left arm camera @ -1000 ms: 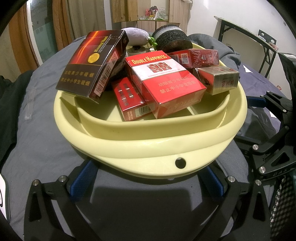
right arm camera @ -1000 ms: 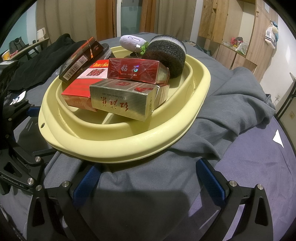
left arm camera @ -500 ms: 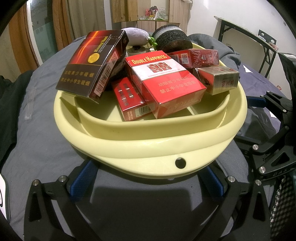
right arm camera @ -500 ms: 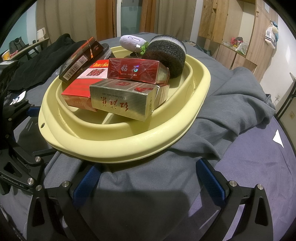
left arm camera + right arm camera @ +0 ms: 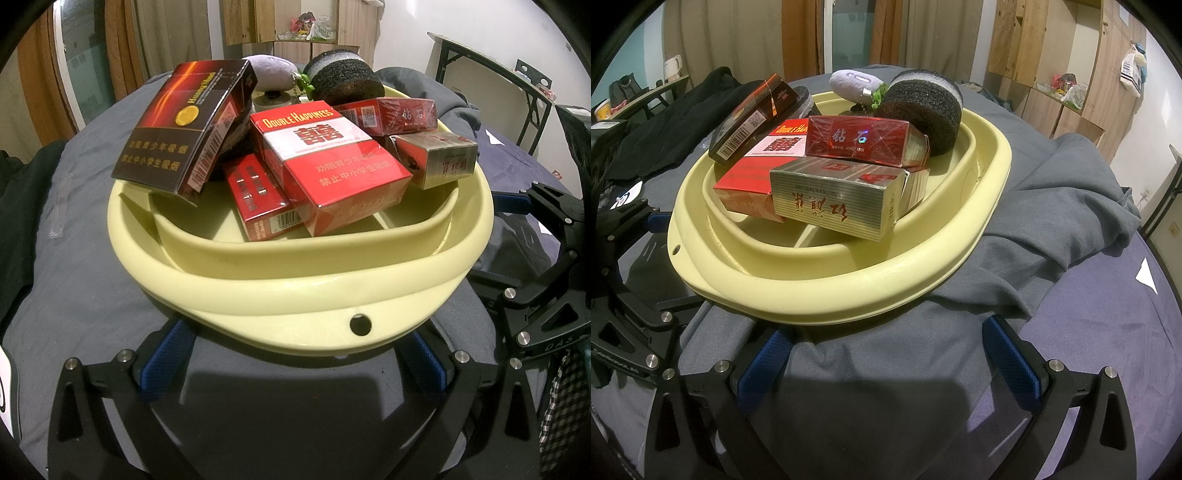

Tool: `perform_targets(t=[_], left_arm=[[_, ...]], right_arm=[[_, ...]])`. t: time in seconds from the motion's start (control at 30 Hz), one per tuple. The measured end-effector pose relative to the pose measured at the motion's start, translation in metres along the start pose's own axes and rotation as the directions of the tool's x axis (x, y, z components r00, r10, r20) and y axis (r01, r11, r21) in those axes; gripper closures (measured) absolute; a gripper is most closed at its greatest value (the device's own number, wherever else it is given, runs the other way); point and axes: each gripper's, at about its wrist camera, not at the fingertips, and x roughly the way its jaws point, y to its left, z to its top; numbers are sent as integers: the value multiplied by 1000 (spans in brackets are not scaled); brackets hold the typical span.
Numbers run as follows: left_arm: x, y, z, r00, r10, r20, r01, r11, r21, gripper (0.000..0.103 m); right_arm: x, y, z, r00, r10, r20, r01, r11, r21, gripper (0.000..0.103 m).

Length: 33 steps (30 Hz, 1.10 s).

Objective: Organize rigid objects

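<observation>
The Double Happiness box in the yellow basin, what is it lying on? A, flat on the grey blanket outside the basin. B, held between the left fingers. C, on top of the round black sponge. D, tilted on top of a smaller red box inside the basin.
D: the Double Happiness box leans tilted over a smaller red box inside the yellow basin, away from the round black sponge.

A bedroom around us, lit from indoors.
We see brown curtains [image 5: 798, 33] far left, wooden cabinets [image 5: 1067, 48] far right, white wall [image 5: 406, 33].
</observation>
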Motion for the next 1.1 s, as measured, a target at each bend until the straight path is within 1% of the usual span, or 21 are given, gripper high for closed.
perform_targets(t=[1.1], left_arm=[[-1,0,-6,1000,0,13,0,1000,0,0]], right_arm=[[0,0,0,1000,0,0,0,1000,0,0]])
